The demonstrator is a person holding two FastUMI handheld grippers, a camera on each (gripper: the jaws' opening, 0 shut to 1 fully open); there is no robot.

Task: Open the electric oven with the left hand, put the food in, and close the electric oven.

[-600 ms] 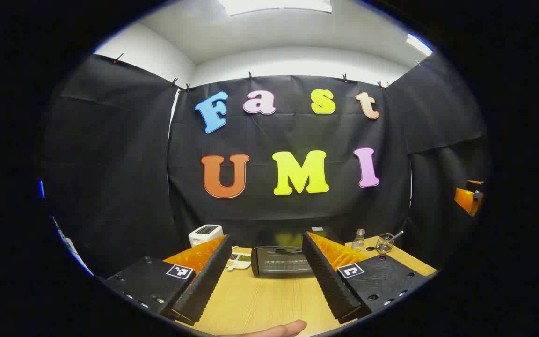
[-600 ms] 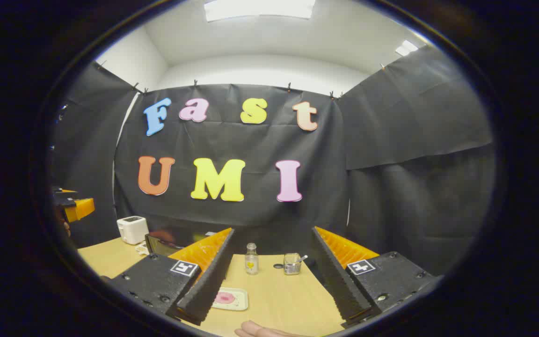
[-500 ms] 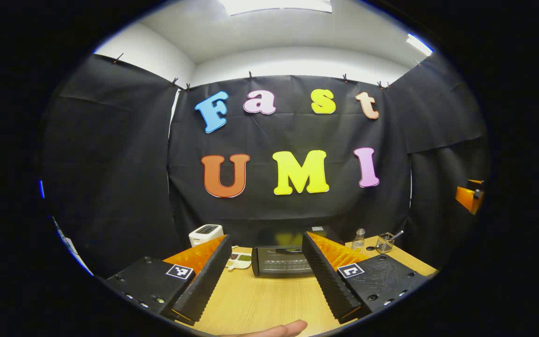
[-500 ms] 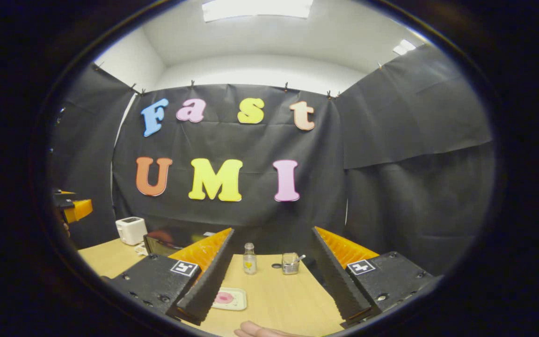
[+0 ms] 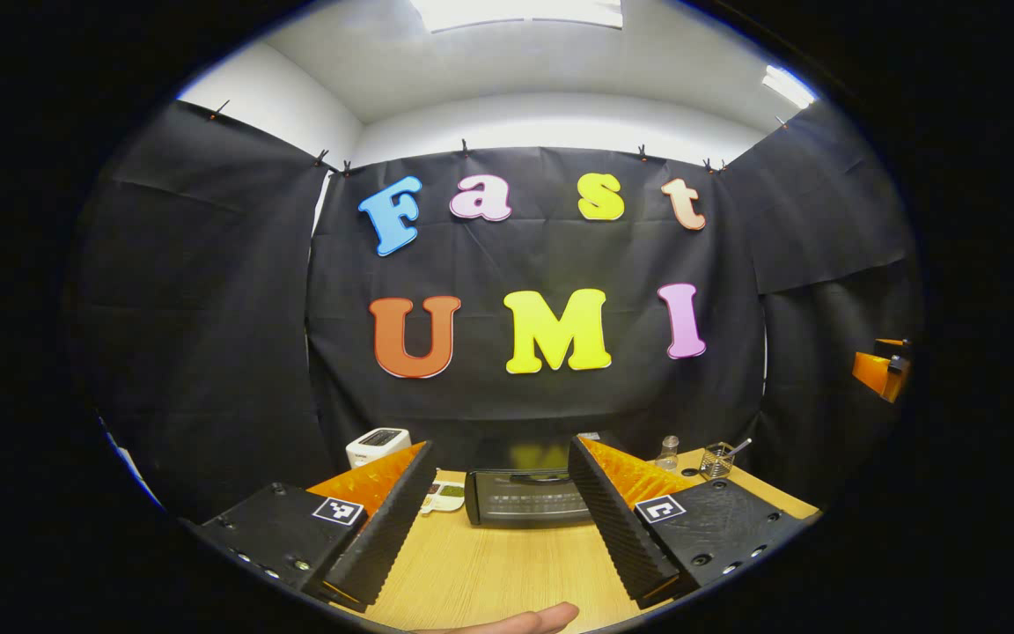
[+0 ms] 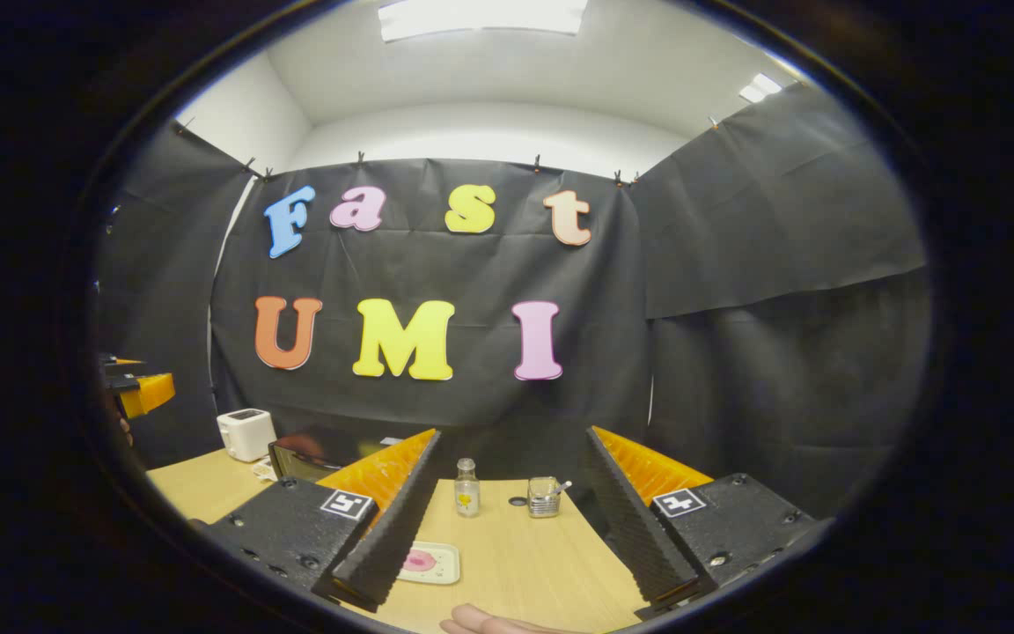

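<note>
Step in hand, as I judge it: bring the left gripper (image 5: 498, 528) to the oven (image 5: 525, 497) and open the door. Nothing is touched yet.

How to do it well, in my opinion:
- Keep the oven centred between the two fingers during the approach; it sits there already, straight ahead, at the far part of the table (image 5: 489, 572).
- Go for the handle, i.e. the pale bar along the top of the door, and close on it from above/front, not on the glass.
- Pull down and toward the body in an arc, slowly, so the oven doesn't slide.
- Hold the right gripper (image 6: 507, 537) back w/ the food until the door is fully down.

Jaws: both grippers are wide apart, holding nothing.

The oven: a dark, low box w/ a dark front window; the door is closed. A white toaster (image 5: 377, 446) stands to its left, and a small glass bottle (image 5: 668, 452) and a wire cup (image 5: 717, 460) to its right.

The food: a pink piece on a pale tray (image 6: 428, 563), on the table just ahead of the right gripper, between its fingers, near the left one.
</note>
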